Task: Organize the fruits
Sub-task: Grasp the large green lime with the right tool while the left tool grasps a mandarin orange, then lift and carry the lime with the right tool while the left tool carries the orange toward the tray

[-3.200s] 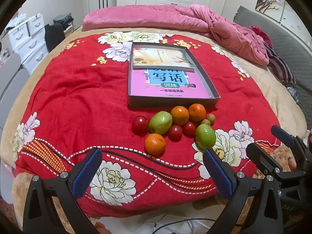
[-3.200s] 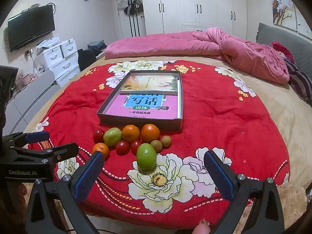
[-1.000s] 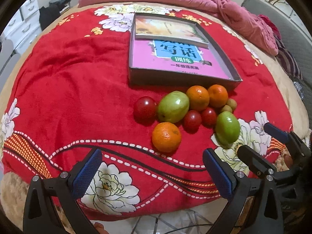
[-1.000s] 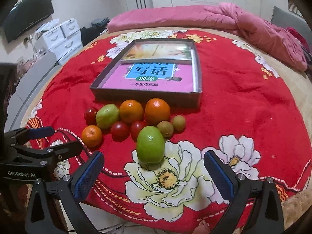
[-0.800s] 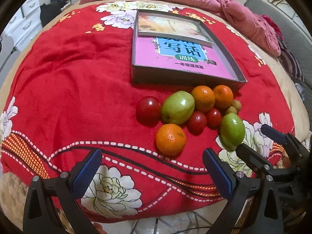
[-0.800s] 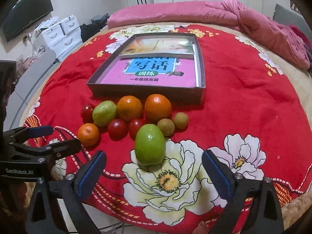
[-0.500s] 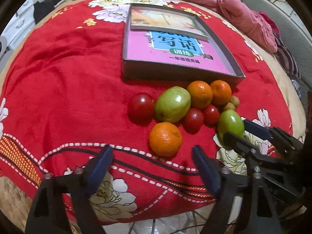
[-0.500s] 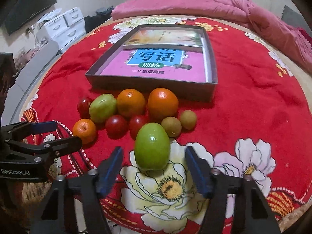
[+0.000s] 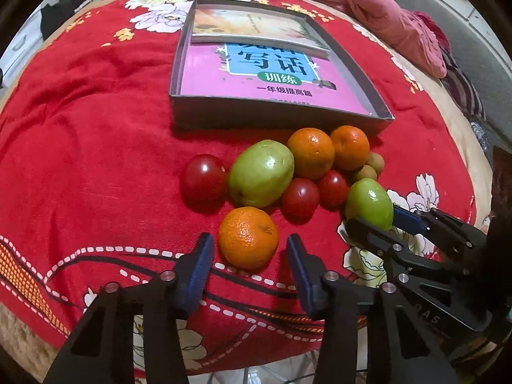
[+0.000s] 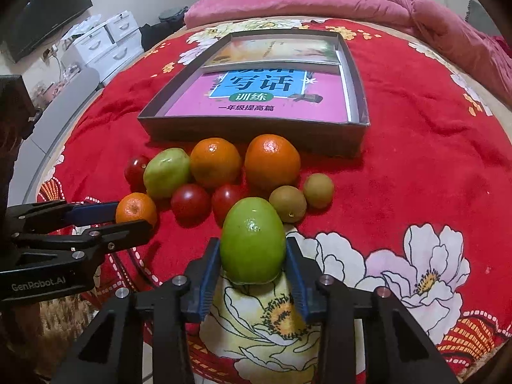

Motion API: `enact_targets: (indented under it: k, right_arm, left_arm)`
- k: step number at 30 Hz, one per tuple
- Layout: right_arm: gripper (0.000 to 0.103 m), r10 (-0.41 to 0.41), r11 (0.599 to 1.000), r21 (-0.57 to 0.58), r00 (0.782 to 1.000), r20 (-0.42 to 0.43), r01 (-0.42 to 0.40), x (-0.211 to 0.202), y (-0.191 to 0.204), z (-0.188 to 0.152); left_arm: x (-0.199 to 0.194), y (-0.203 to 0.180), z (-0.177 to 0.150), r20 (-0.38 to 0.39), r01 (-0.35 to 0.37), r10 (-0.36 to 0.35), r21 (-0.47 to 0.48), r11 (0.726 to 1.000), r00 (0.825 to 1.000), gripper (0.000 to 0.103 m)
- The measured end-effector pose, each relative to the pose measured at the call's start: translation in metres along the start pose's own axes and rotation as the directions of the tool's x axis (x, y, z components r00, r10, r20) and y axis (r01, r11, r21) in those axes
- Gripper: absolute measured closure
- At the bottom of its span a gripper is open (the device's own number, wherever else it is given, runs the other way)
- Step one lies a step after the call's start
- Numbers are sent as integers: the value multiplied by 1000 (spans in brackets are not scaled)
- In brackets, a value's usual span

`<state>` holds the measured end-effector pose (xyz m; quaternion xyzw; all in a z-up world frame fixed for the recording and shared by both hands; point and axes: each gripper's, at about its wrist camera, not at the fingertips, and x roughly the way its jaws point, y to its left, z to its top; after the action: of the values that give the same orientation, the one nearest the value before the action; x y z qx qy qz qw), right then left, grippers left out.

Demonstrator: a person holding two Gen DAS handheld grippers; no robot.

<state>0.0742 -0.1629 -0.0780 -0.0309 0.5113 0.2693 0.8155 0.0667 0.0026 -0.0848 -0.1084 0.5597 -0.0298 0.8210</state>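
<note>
Now that both claws have narrowed since a moment ago, our right gripper (image 10: 252,265) clasps the green fruit (image 10: 252,240) at lower centre, while our left gripper (image 9: 248,256) brackets the orange (image 9: 248,237), unclenched; lifting comes next.

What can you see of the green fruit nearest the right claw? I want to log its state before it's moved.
The green fruit is smooth, glossy and egg-shaped, standing with its narrower end up on a flower of the red blanket. The right claw has a blue pad against each side of it. Behind it lie a red tomato and a small brown fruit.
</note>
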Motion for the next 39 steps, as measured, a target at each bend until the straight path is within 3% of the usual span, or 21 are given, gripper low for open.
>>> enact_targets:
  k: [3, 20, 39]
  right_arm:
    - [63, 11, 1000, 1, 1000, 4, -11, 0, -2, 0]
    - [63, 54, 999, -6, 992, 110, -54, -29, 0, 2]
    - [63, 63, 998, -10, 968, 243, -63, -58, -10, 25]
  left_arm:
    - [2, 0, 1, 1, -5, 5, 4, 1000, 1000, 63]
    - [-25, 5, 0, 53, 19, -19, -8, 1000, 998, 64]
    - [-51, -5, 34, 139, 1, 3, -30, 1000, 990, 64]
